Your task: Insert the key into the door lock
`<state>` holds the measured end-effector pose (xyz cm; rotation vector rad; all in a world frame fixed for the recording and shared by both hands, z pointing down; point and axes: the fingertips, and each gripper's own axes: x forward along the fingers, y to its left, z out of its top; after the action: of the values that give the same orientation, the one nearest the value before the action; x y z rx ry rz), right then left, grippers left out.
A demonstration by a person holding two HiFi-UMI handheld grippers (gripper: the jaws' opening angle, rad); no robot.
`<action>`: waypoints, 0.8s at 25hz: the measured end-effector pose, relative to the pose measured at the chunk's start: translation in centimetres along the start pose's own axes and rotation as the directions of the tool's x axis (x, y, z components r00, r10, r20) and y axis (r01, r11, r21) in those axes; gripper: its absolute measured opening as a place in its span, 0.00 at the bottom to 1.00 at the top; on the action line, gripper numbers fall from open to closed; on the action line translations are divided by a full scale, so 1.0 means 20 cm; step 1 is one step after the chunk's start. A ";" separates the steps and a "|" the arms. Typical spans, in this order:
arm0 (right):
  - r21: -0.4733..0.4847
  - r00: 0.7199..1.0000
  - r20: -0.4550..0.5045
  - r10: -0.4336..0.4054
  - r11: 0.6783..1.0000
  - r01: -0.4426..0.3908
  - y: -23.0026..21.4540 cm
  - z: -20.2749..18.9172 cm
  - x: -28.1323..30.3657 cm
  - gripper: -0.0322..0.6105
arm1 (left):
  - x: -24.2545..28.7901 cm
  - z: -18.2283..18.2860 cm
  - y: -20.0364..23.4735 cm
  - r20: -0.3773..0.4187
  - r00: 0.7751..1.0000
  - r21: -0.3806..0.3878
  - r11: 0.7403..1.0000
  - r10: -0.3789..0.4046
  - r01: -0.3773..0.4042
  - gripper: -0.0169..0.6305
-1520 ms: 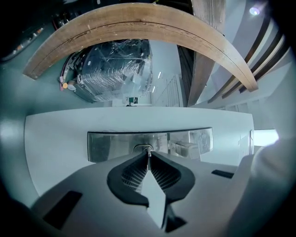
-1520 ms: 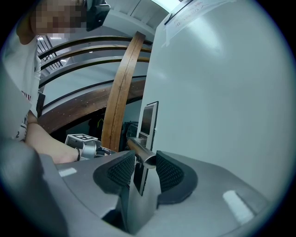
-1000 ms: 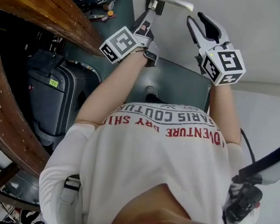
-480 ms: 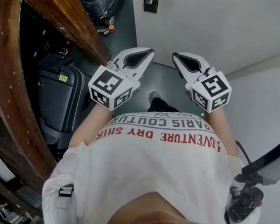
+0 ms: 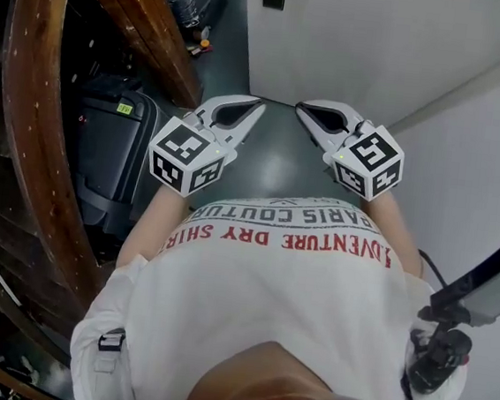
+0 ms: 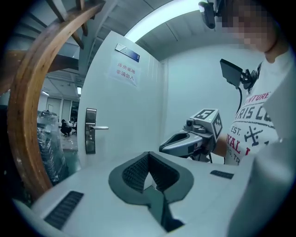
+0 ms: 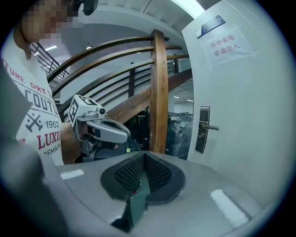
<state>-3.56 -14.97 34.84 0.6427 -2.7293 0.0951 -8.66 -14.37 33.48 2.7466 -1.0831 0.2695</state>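
While left tongs (image 5: 256, 107) and right tongs (image 5: 301, 109) are pressed together, a closed black suitcase (image 5: 113, 149) stands by the railing (image 5: 27, 127).

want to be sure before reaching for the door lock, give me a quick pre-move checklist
1. Left gripper holds the key: not ok, jaws shut on nothing.
2. Right gripper holds the key: not ok, jaws shut, empty.
3. Key located: cannot tell, none shows in any view.
4. Door lock plate in sight: ok, with its lever handle.
5. Grippers close to the lock: not ok, both held near the chest, well back from the door.
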 end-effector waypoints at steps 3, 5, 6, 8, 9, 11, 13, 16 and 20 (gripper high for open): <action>0.014 1.000 -0.008 -0.006 1.000 0.006 0.17 -0.08 -0.13 0.05 | -0.07 -0.07 -0.20 0.003 1.000 -0.027 0.999 -0.023 0.023 0.03; 0.033 1.000 -0.020 -0.024 0.999 0.025 0.32 -0.16 -0.26 0.05 | -0.14 -0.13 -0.38 -0.004 0.999 -0.031 0.998 -0.050 0.050 0.03; 0.044 0.999 -0.030 -0.040 0.998 0.041 0.40 -0.20 -0.35 0.05 | -0.18 -0.17 -0.49 -0.012 0.998 -0.035 0.997 -0.065 0.065 0.03; 0.064 0.996 -0.045 -0.080 0.994 0.083 0.56 -0.29 -0.54 0.05 | -0.27 -0.25 -0.71 -0.030 0.996 -0.041 0.995 -0.089 0.088 0.03; 0.072 0.994 -0.046 -0.097 0.992 0.101 0.63 -0.32 -0.62 0.05 | -0.31 -0.28 -0.82 -0.040 0.995 -0.039 0.995 -0.093 0.092 0.03; 0.083 0.993 -0.040 -0.113 0.990 0.116 0.77 -0.38 -0.78 0.05 | -0.38 -0.33 -1.01 -0.046 0.995 -0.040 0.995 -0.093 0.091 0.03; 0.087 0.993 -0.033 -0.113 0.990 0.115 0.88 -0.43 -0.91 0.05 | -0.44 -0.36 -1.19 -0.035 0.995 -0.060 0.994 -0.095 0.093 0.03; 0.080 0.995 -0.014 -0.101 0.992 0.102 1.07 -0.46 -1.07 0.05 | -0.55 -0.38 -1.44 -0.027 0.995 -0.064 0.994 -0.092 0.090 0.03; 0.068 0.996 0.008 -0.084 0.994 0.084 1.29 -0.45 -1.22 0.05 | -0.71 -0.39 -1.67 -0.027 0.996 -0.059 0.995 -0.082 0.081 0.03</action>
<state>8.22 19.64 35.44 0.7781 -2.7151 0.1645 3.25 20.79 34.46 2.7189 -0.9538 0.2627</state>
